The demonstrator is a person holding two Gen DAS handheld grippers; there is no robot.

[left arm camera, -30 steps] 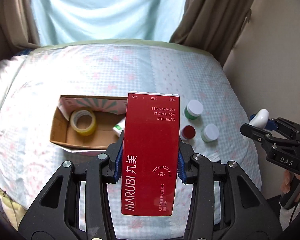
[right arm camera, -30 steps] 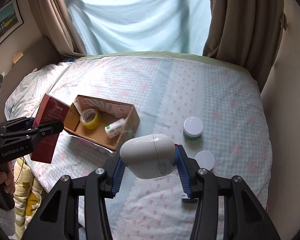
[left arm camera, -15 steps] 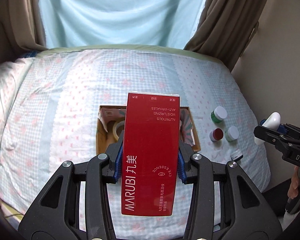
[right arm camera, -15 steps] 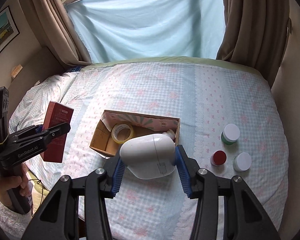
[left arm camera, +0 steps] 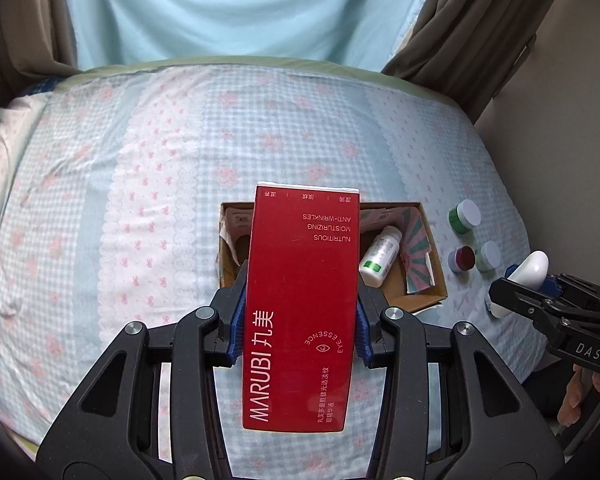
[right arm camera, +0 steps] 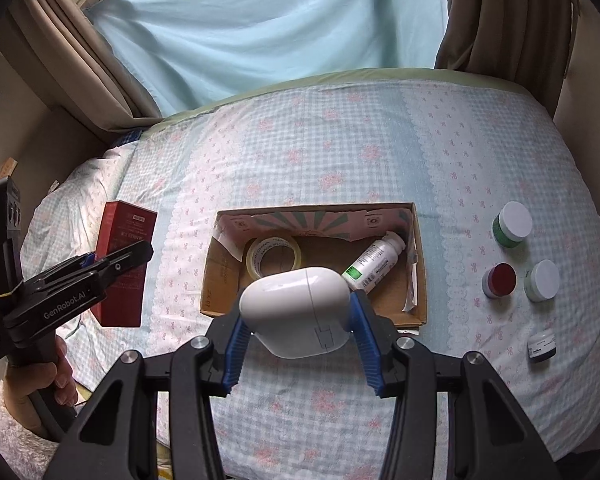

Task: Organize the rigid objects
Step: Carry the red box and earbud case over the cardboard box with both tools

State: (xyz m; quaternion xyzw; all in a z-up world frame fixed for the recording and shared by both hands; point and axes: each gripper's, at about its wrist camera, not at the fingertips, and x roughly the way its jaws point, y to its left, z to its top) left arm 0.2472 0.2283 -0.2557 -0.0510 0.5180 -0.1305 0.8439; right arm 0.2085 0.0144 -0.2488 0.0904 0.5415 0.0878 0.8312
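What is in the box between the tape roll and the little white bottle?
Nothing shows there: in the right wrist view, bare cardboard floor of the box lies between the tape roll and the white bottle, partly hidden by the held white case.

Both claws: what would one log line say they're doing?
left claw: shut on red box | right claw: shut on white case | cardboard box: holds tape, bottle
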